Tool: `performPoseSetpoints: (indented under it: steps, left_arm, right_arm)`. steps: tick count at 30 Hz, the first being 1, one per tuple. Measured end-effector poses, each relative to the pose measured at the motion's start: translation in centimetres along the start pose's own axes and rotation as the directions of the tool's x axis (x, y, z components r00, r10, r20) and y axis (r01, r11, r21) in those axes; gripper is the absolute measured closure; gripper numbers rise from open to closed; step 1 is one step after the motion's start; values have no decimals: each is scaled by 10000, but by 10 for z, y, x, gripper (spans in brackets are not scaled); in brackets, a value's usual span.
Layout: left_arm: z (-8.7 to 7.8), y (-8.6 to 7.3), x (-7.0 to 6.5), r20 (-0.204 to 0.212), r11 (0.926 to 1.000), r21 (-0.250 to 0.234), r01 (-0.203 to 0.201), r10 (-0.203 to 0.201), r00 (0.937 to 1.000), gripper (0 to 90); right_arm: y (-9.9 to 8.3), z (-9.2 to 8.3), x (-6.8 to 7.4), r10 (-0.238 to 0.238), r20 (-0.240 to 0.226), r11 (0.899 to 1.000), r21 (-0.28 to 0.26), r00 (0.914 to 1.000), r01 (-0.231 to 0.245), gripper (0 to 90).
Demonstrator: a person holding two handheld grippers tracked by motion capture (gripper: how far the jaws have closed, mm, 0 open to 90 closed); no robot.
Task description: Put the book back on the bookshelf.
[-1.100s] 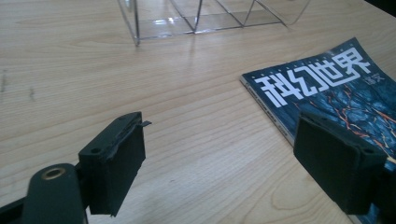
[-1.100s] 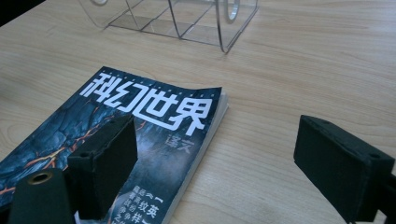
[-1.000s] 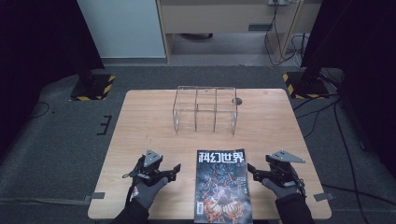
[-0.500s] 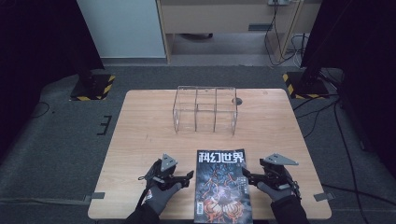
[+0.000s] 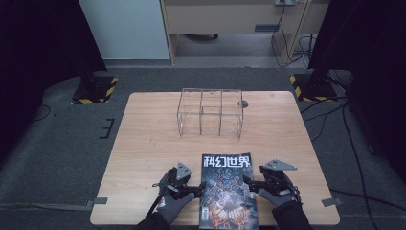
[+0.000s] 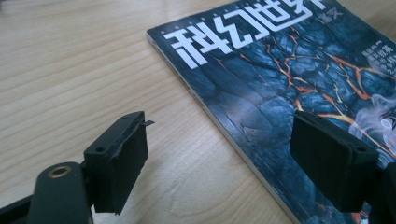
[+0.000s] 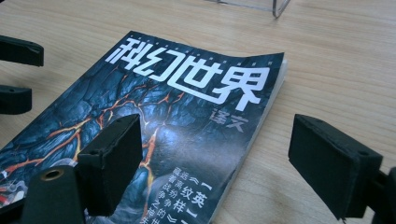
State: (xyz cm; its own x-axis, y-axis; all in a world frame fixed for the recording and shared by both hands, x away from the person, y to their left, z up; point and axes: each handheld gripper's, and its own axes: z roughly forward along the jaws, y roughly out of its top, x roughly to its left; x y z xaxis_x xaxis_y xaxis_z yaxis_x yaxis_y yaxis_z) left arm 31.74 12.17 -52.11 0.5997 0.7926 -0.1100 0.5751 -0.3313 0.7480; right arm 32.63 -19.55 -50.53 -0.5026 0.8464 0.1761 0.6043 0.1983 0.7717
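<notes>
We've got the magazine flat on tabletop near edge, btwn both grippers. Left gripper spread, straddling its left edge; right gripper spread, jaws just been closing, astride right edge, not pinching.

Both gloved hands entered from six o'clock. The left gripper pointed toward three o'clock, its jaws spread wide with nothing pressed between the pads. The right gripper pointed toward nine o'clock, facing the left one; its jaws had just been closing slightly, yet stood wide apart, clamping nothing.
</notes>
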Motion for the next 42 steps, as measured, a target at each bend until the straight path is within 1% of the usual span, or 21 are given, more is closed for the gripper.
performPoseSetpoints:
  steps: [4,5,9,11,12,13,14,15,18,25,28,31,35,42]
  left_arm:
    - [3,-1,-4,60,9999,44,-111,111,9999,187]
    - [4,-1,-5,64,9999,86,-131,130,9999,187]
    - [7,-3,-7,104,9995,233,-231,228,9997,190]
    - [8,-3,-7,125,9994,229,-250,247,9996,191]
    - [8,-3,-7,150,9994,251,-256,253,9996,192]
    - [9,-3,-8,154,9993,266,-259,255,9996,193]
    - [9,-4,-8,161,9992,306,-268,263,9995,194]
    - [9,-4,-8,176,9991,328,-279,273,9995,195]
    - [11,-5,-9,245,9988,380,-311,302,9992,200]
    - [11,-5,-10,370,9990,367,-270,257,9990,221]
    - [12,-5,-11,410,9990,348,-270,256,9988,233]
    - [12,-5,-14,465,9991,313,-301,287,9985,243]
    - [13,-5,-17,516,9991,272,-317,303,9982,251]
    - [14,-5,-19,614,9988,260,-409,392,9973,252]
  right_arm:
    - [-1,4,1,-44,-17,9999,125,10000,44,196]
    - [-2,5,1,29,-29,9999,138,10000,-28,203]
    - [-4,9,1,-25,-45,9993,382,10000,26,221]
    - [-5,11,2,-58,-20,9988,493,10000,59,234]
    - [-5,12,2,17,-10,9986,531,10000,-17,243]
    - [-6,13,2,-54,-35,9983,586,10000,56,250]
    - [-6,14,2,12,-11,9981,621,10000,-11,258]
    - [-7,14,2,-37,-52,9978,665,10000,40,269]
    - [-7,16,3,25,-139,9975,704,9999,-16,296]
    - [-9,19,3,176,-192,9956,928,9997,-158,322]
    - [-10,20,2,242,-219,9948,998,9995,-219,326]
    - [-10,21,2,413,-225,9942,1000,9989,-389,331]
    - [-11,22,1,380,-214,9929,1133,9991,-353,330]
    - [-12,22,2,494,-261,9929,1094,9984,-463,297]
